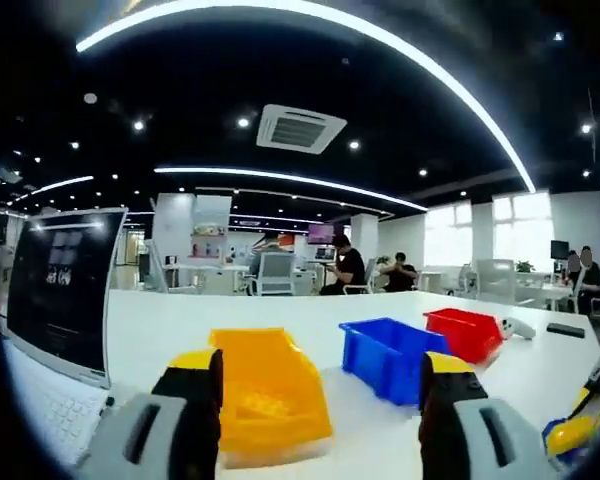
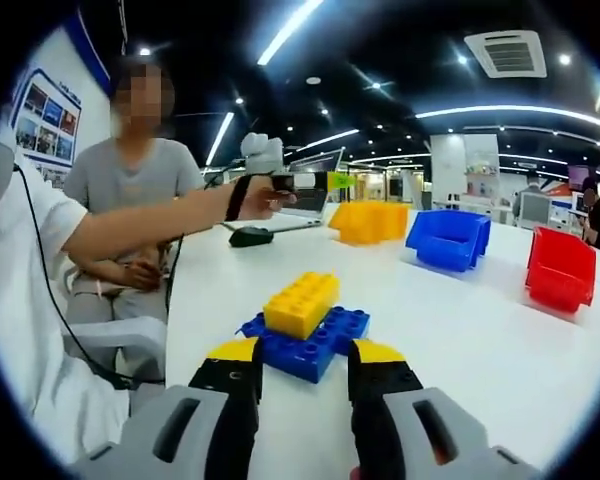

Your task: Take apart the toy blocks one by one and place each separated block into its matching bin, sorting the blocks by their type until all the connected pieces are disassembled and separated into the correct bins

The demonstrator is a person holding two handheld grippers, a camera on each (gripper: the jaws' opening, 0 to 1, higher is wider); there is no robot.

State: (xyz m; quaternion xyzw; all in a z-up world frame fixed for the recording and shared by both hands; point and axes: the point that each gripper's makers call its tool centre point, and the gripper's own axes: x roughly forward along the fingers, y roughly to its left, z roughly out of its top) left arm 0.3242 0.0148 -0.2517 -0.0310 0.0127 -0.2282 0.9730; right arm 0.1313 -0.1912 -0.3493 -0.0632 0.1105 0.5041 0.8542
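A yellow block is stacked on a blue block base. My right gripper has its jaws narrowed on the near end of the blue base. At the right edge of the left gripper view, the same stack peeks in. My left gripper is open and holds nothing, just above and in front of the yellow bin, which holds yellow pieces. The blue bin and the red bin stand in a row to its right. A hand holds the left gripper out near the yellow bin.
A laptop stands left of the yellow bin, with a black mouse beside it. A white device and a black one lie past the red bin. A person in grey sits at the white table.
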